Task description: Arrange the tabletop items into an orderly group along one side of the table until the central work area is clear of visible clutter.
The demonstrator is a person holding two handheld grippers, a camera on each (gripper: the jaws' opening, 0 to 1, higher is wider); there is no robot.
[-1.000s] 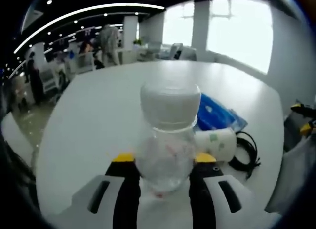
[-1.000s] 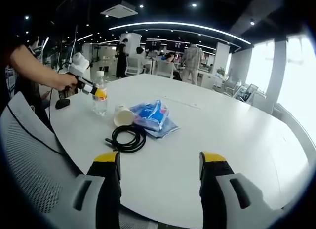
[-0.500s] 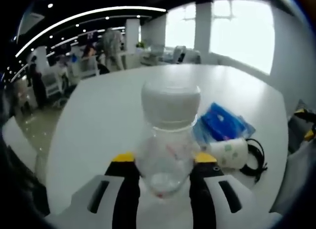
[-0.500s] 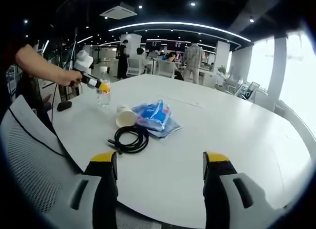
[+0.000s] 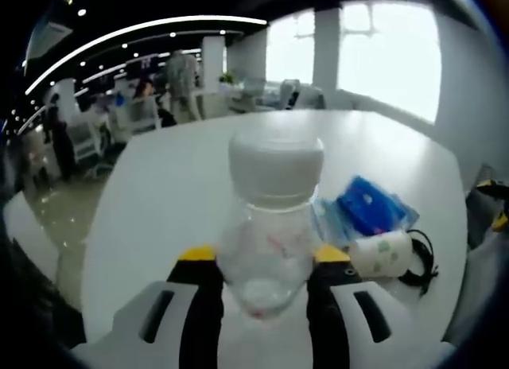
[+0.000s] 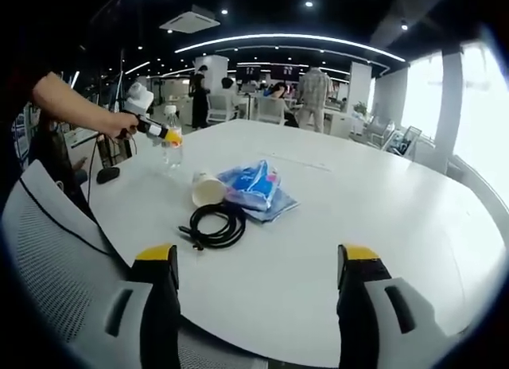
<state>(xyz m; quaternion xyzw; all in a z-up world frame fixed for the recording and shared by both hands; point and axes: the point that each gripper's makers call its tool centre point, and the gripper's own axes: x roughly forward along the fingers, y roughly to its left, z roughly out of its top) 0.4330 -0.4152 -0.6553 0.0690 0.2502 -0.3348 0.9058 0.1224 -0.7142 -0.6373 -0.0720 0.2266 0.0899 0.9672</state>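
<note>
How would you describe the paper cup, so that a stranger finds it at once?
On the big white round table, find the small cluster near the edge by the grey mesh chair. The paper cup lies on its side there, beside the blue packet and just beyond the coiled black cable. It is the one pale, round-mouthed thing among them.

Clear bottle (image 5: 268, 250) w/ white cap (image 5: 275, 162); blue packet (image 6: 253, 186); black cable (image 6: 215, 224); white table (image 6: 374, 202).
</note>
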